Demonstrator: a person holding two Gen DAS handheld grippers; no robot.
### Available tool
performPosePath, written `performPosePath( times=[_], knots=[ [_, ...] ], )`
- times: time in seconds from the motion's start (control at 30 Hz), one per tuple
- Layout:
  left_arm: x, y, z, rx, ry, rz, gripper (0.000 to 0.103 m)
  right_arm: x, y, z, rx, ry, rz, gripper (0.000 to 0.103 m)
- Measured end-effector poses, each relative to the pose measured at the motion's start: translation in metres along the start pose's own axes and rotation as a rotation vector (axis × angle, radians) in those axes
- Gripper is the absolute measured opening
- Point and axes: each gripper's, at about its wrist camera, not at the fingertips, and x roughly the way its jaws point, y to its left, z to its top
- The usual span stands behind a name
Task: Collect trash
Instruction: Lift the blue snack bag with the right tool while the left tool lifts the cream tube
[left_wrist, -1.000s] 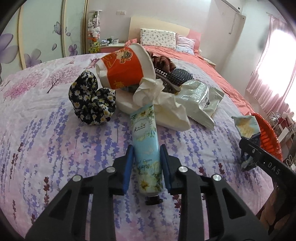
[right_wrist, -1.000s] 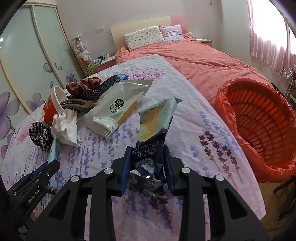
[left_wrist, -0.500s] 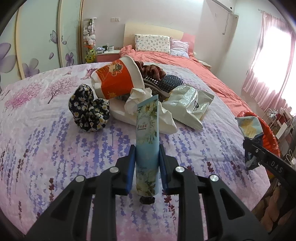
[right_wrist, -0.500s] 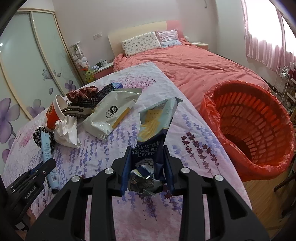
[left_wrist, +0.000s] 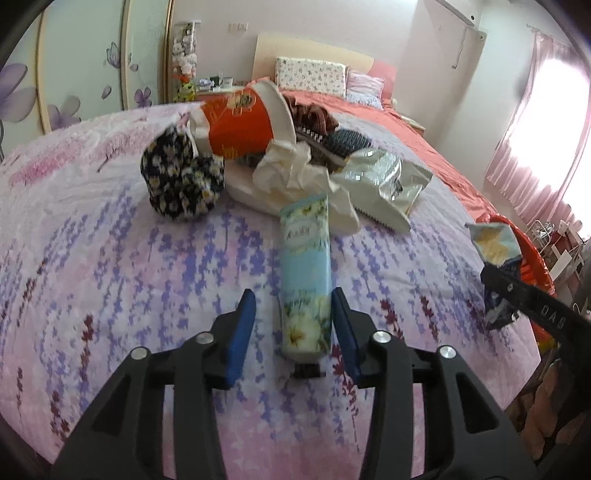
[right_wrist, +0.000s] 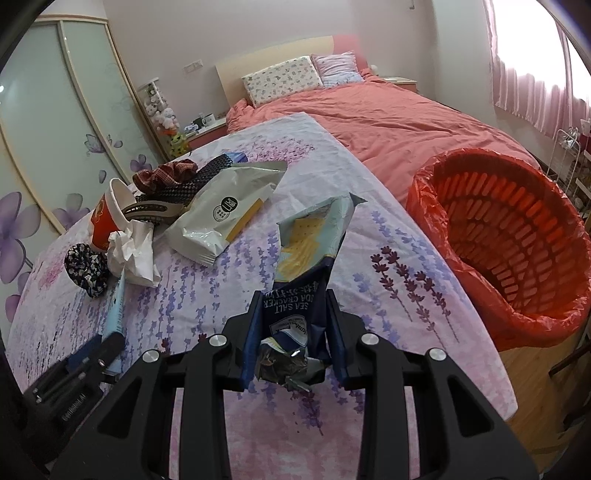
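1 bed (right_wrist: 406, 122) w/ a coral duvet, far side; 1 bench (left_wrist: 110, 295) under a lavender-print cloth in front, carrying the clutter. 1 red basket (right_wrist: 509, 236) w/ red liner, right of the bench, nothing visible inside.

On the bench, far left cluster: 1 white snack bag (right_wrist: 221, 218), 1 red paper cup (left_wrist: 240, 125) lying on its side, 1 crumpled tissue (left_wrist: 295, 173), 2 scrunchies – floral black one (left_wrist: 181, 181) near left, brownish one (right_wrist: 162, 175) further back – & 1 dark hairbrush (right_wrist: 155, 212) by the cup. 1 pale-blue cream tube (left_wrist: 304, 273) lies flat, cap toward the camera, far end touching the tissue.

2 tongs, both angled down at the bench. Left tongs (left_wrist: 293, 325): jaws just been opening, now narrow but clear of the tube, which lies between them; right pad close to it, left pad apart. Right tongs (right_wrist: 293, 332): clamped on 1 blue cracker wrapper (right_wrist: 310, 240), held upright above the bench, just left of the basket.
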Motion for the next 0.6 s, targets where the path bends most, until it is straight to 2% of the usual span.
performPosePath(
  times=[0.03,0.27,0.6],
  knots=[
    [-0.001,-0.001,-0.003,0.013,-0.009,-0.001,0.026,0.000,0.001,0.000,-0.002,-0.001,0.001,0.033],
    [-0.007,-0.009,-0.002,0.046,-0.026,-0.014,0.026,-0.006,0.001,0.000,0.002,-0.013,0.007,0.033],
    [-0.042,-0.037,0.026,0.095,-0.096,-0.073,0.026,-0.030,-0.007,0.012,0.011,-0.073,0.035,0.033]
  ],
)
